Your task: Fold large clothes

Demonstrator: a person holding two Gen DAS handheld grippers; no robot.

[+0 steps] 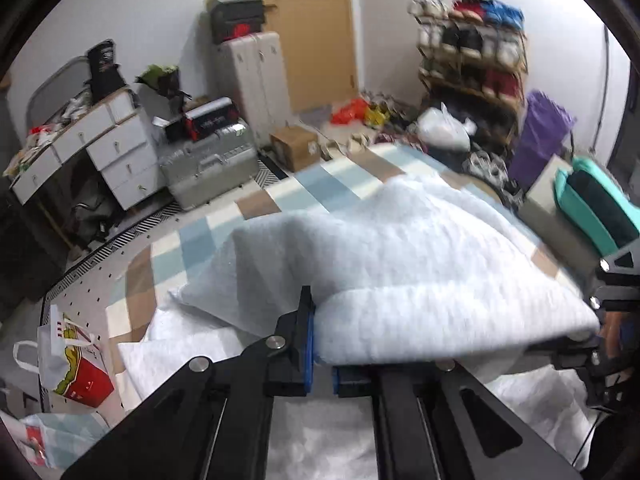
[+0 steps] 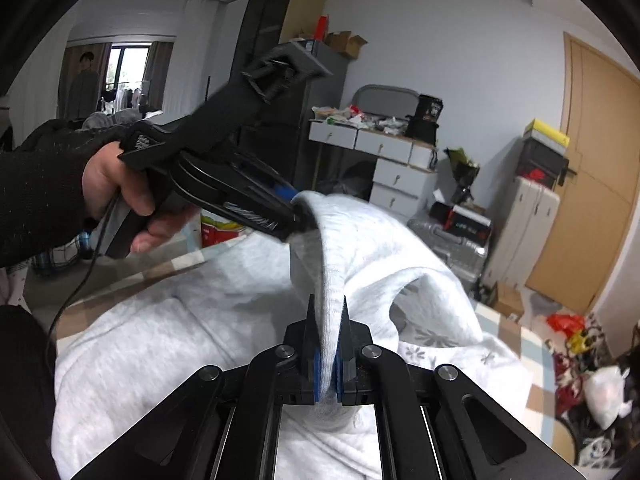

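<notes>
The right gripper (image 2: 329,354) is clenched on a ribbed hem of the white garment (image 2: 240,304): its 2 blue pads (image 2: 317,372) press the thick knit band from either side, and the band rises straight up out of the jaws in a narrow, rounded strip. The left gripper (image 2: 294,216) is also closed on the same garment, pinching a bunched fold at its black fingertips, with the cloth lifted off the surface there. In the left wrist view, 1 blue pad (image 1: 309,344) sits against the edge of a thick folded roll of the fabric, which drapes over and hides the other finger.

The garment is a soft, fleecy, pale grey-white knit with a faint speckled texture and small grey flower shapes printed near 1 edge. Between the 2 grippers it hangs in a raised arch; the rest lies spread and rumpled on a checked cover (image 1: 224,216) of blue, tan and cream squares.

A hand (image 2: 120,188) in a dark knitted sleeve grips the left tool's black handle, a thin black cable trailing down from it.

Around the surface stand a white chest of drawers (image 1: 116,152), a ridged silver suitcase (image 1: 208,164), a wooden door (image 1: 308,28) and a crowded shoe rack (image 1: 472,56).
</notes>
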